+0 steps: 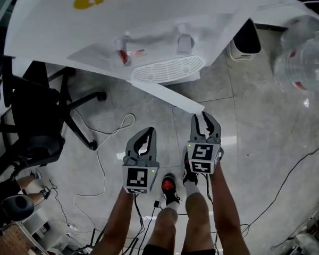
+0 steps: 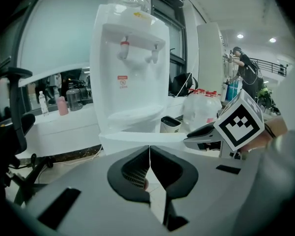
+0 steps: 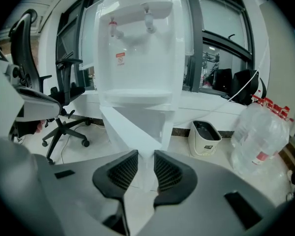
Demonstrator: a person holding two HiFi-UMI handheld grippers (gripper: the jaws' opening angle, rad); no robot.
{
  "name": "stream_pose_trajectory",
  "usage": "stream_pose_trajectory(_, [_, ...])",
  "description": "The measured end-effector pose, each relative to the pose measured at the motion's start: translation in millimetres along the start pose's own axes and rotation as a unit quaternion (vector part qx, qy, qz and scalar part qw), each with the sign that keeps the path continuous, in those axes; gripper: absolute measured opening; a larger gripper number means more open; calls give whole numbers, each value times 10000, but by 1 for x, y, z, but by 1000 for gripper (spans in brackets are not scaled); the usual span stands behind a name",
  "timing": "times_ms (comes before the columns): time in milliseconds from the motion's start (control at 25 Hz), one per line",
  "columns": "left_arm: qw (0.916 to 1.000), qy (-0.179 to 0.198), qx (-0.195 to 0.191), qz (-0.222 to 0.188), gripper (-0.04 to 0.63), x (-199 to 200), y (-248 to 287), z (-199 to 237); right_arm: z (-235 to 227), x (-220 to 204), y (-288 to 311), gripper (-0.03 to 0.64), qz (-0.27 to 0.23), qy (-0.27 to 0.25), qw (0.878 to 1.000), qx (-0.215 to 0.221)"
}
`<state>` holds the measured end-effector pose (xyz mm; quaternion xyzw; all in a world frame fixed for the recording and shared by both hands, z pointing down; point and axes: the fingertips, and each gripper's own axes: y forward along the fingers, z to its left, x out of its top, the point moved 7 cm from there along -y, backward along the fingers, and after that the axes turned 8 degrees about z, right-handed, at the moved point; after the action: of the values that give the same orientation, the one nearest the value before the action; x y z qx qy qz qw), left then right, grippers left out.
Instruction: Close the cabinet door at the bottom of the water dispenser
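The white water dispenser (image 1: 165, 31) stands ahead of me, and its bottom cabinet door (image 1: 170, 95) is swung out toward me. My right gripper (image 1: 204, 118) is at the door's free edge. In the right gripper view the thin white door (image 3: 132, 127) runs edge-on between the ribbed pads (image 3: 123, 171), and the gripper (image 3: 145, 168) is shut on it. My left gripper (image 1: 148, 133) hangs to the left of the door, a little back from it. Its jaws (image 2: 149, 151) meet at the tips with nothing between them. From the left gripper view the door (image 2: 137, 139) lies just beyond them.
A black office chair (image 1: 37, 121) stands to the left, with a white cable (image 1: 103, 163) looped on the tiled floor near it. A small white bin (image 1: 245, 41) and clear water bottles (image 1: 303, 52) sit to the right of the dispenser. My feet (image 1: 170, 187) are below the grippers.
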<state>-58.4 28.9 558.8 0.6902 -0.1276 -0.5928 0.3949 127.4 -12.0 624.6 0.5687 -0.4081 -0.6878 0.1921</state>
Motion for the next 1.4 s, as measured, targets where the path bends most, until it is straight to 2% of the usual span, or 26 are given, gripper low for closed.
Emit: stream_pose_trajectory(1400, [9990, 84, 146, -405, 25, 21, 62, 24, -68, 62, 61, 91, -717, -52, 9973, -132])
